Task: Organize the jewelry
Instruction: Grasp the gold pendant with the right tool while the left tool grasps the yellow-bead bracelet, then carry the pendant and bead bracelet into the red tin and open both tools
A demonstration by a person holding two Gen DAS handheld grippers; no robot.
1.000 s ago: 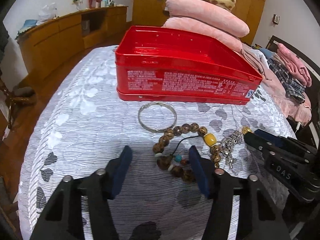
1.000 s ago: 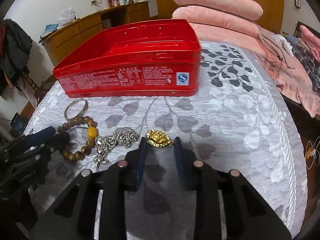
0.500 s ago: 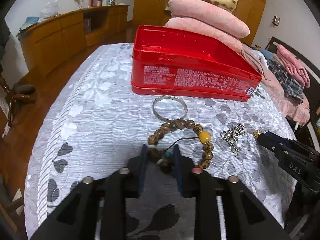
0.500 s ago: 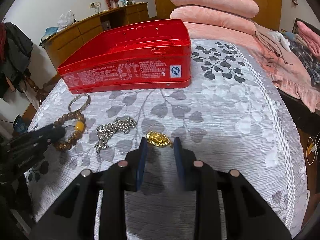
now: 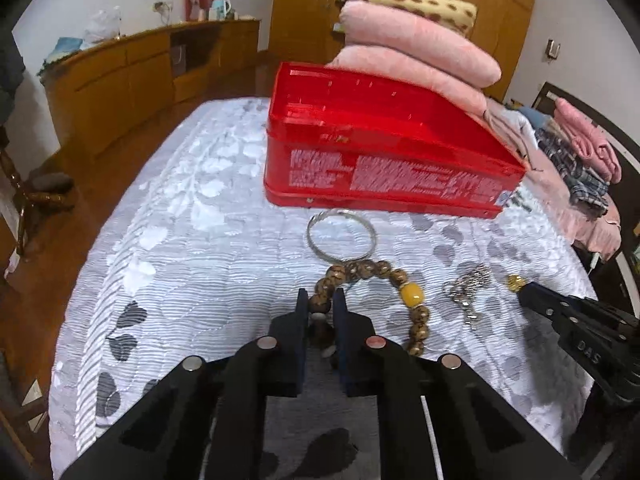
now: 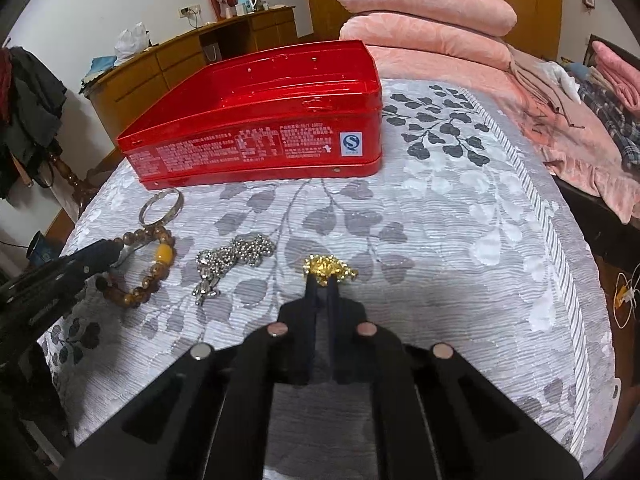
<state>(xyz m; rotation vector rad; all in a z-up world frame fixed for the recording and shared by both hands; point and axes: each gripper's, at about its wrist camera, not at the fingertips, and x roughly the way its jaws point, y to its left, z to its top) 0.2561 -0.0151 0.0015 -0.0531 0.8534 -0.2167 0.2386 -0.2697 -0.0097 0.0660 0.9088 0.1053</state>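
Observation:
An open red tin (image 5: 384,152) stands on the grey leaf-patterned bedspread (image 5: 192,264); it also shows in the right wrist view (image 6: 260,132). My left gripper (image 5: 321,300) is shut on the brown bead bracelet (image 5: 400,280), which has one yellow bead. My right gripper (image 6: 322,284) is shut on the gold chain (image 6: 330,266). A silver bangle (image 5: 341,236) lies in front of the tin. A silver ball chain (image 6: 232,258) lies between the bracelet (image 6: 160,264) and the gold chain.
Pink folded quilts (image 5: 420,52) are stacked behind the tin. Clothes (image 6: 592,92) lie on the bed to the right. A wooden sideboard (image 5: 132,76) stands at the far left. The bedspread's edge drops off on the right (image 6: 580,280).
Both grippers have closed: the left onto the bead bracelet, the right onto the gold chain. The left gripper has shifted left and back relative to the tin.

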